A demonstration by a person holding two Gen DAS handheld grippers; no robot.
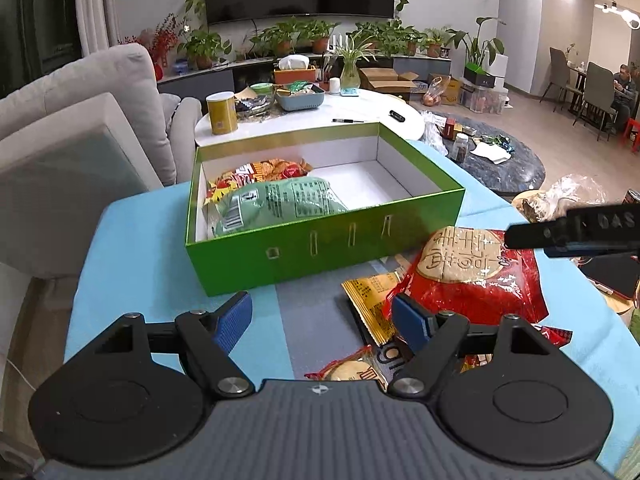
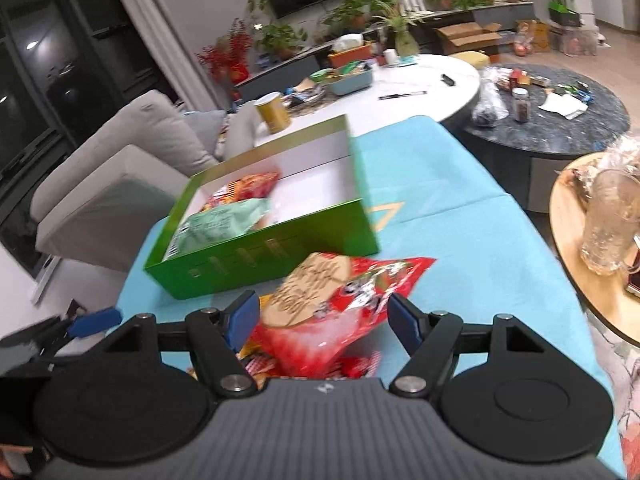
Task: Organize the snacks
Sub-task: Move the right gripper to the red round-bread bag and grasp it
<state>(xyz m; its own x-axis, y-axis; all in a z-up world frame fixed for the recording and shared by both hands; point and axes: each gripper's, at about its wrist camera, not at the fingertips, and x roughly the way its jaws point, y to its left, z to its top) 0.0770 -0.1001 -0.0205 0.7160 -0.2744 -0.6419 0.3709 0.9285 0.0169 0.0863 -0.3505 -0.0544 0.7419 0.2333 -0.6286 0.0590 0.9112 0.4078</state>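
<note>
Tongs: my right pair (image 2: 322, 322) gapes around the red bag (image 2: 340, 300); left (image 1: 322, 322) open, empty. I'd close mid-bag, then lift.

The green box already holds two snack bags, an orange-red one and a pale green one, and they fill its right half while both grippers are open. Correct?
Not quite. In the left wrist view the green box holds the orange-red bag and pale green bag in its left half; the right half is bare. Both the left gripper and right gripper are open.

Green box (image 1: 320, 240); red bag (image 1: 472, 276); blue cloth (image 1: 140, 248).
</note>
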